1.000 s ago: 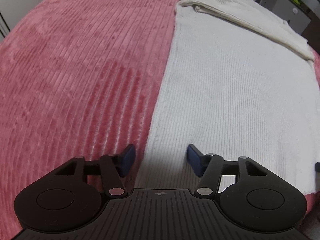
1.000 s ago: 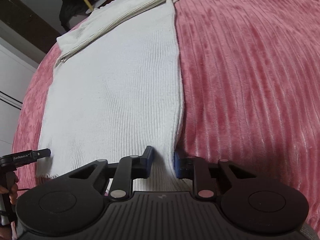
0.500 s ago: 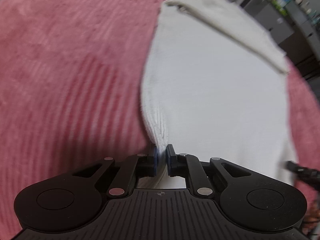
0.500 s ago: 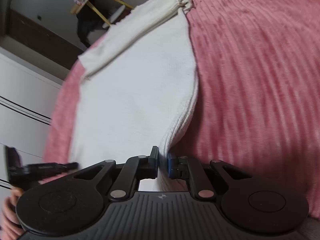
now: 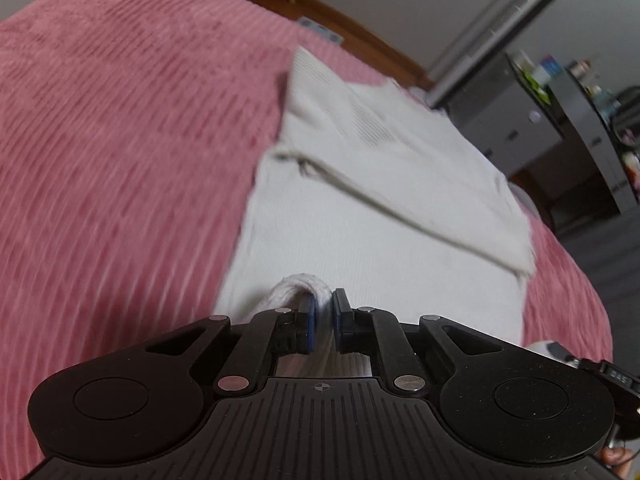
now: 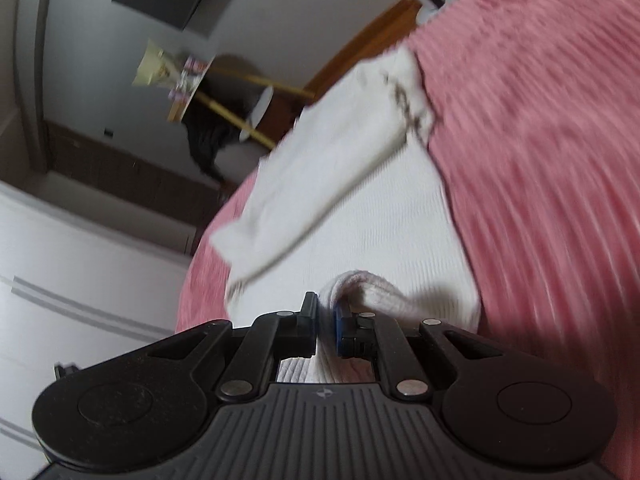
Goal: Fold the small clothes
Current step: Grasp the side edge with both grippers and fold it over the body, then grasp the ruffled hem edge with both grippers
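A white knitted garment (image 5: 384, 216) lies on a pink ribbed bedspread (image 5: 120, 140), its sleeves folded across the far part. My left gripper (image 5: 323, 308) is shut on the garment's near left corner, and a fold of knit bulges up over its blue pads. In the right wrist view the same garment (image 6: 376, 216) runs away from me, and my right gripper (image 6: 326, 312) is shut on its near right corner, lifted off the bedspread (image 6: 540, 160). Both corners are carried over the garment's body, toward the sleeves.
Grey cabinets and a cluttered shelf (image 5: 560, 120) stand beyond the bed on the right. A wooden stool (image 6: 240, 112) and a white wardrobe (image 6: 80, 280) stand off the bed's other side. Part of the right gripper (image 5: 608, 376) shows at the left view's lower right.
Both grippers went from open around the hem corners to shut on them, then lifted the hem and carried it forward over the garment toward the sleeves.
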`<state>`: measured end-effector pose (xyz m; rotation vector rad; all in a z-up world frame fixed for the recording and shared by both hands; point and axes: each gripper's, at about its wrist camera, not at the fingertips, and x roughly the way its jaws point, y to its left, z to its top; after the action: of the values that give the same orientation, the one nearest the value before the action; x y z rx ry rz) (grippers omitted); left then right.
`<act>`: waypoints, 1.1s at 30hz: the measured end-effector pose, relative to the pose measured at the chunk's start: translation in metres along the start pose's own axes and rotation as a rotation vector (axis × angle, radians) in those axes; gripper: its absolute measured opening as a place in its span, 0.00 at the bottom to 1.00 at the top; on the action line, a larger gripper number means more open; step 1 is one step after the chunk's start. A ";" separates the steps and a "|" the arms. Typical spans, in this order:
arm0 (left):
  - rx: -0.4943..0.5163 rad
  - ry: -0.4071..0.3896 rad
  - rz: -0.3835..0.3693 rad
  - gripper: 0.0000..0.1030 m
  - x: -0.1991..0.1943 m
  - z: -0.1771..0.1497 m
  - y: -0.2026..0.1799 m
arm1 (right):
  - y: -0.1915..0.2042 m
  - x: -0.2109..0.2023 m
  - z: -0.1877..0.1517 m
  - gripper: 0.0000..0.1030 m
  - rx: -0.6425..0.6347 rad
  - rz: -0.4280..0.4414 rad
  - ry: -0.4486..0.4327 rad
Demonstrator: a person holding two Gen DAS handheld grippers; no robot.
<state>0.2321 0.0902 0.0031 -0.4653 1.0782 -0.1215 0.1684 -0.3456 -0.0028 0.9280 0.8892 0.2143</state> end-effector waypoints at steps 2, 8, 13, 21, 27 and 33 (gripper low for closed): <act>-0.007 -0.016 0.021 0.10 0.011 0.013 0.003 | 0.000 0.013 0.017 0.07 -0.012 -0.022 -0.039; 0.043 -0.116 0.092 0.12 0.037 0.025 0.002 | 0.005 0.050 0.047 0.08 -0.197 -0.182 -0.116; 0.150 -0.255 0.086 0.33 0.025 0.004 0.009 | 0.010 0.037 0.040 0.26 -0.397 -0.322 -0.253; 0.418 -0.356 0.146 0.79 0.016 -0.029 0.012 | 0.022 0.036 0.000 0.64 -0.761 -0.318 -0.227; 0.461 -0.347 0.154 0.79 0.039 -0.017 0.002 | 0.026 0.063 0.007 0.62 -0.749 -0.332 -0.206; 0.466 -0.343 0.119 0.87 0.064 0.000 0.003 | 0.019 0.074 0.024 0.48 -0.701 -0.333 -0.195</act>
<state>0.2621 0.0726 -0.0507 0.0017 0.7065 -0.1753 0.2371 -0.3103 -0.0243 0.1409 0.6984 0.1285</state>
